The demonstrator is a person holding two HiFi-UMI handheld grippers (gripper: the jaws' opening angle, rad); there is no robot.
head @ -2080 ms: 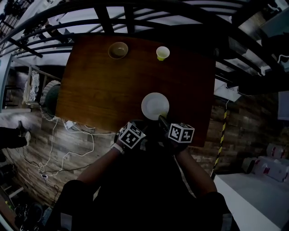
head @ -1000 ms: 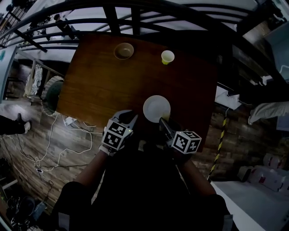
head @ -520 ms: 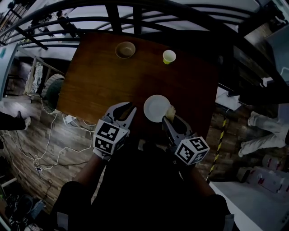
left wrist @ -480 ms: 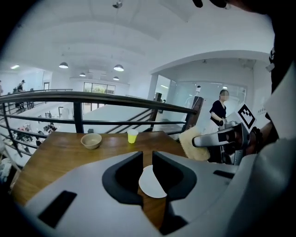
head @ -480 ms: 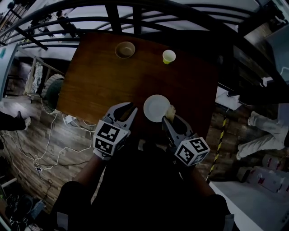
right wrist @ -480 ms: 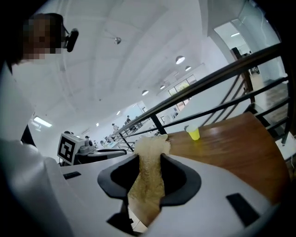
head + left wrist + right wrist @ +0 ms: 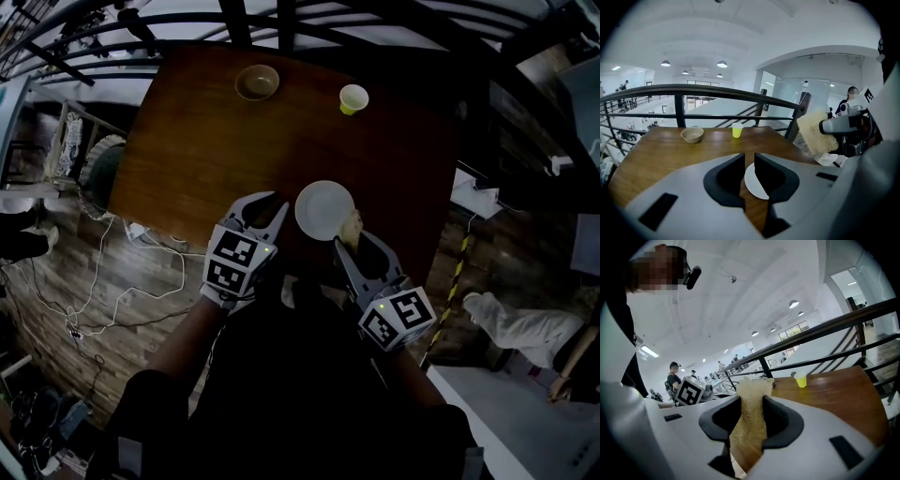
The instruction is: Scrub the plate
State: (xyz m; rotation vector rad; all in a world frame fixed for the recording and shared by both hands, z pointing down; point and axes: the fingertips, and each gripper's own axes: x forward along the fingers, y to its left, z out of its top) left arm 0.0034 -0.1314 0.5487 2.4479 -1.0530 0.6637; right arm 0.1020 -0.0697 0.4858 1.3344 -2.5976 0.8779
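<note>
Both forearms reach forward. The right gripper (image 7: pixel 349 242) clamps a coarse beige sponge (image 7: pixel 352 224) at the round white plate's (image 7: pixel 322 208) rim. The left gripper (image 7: pixel 267 208) is barely parted and empty.

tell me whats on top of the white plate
The white plate looks bare. The sponge in the right gripper covers its rim on that side, so that patch is unseen.

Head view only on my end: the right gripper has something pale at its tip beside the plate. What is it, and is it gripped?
Observer: The right gripper view shows the right gripper shut on a yellowish sponge.
Reviewer: Left one holding anything?
Observer: No; its own view shows the left gripper with a narrow gap between the jaws, empty, the plate beyond.
Reviewer: Is the sponge on the plate?
Observer: From the left gripper view it hangs raised, clear of the plate.
</note>
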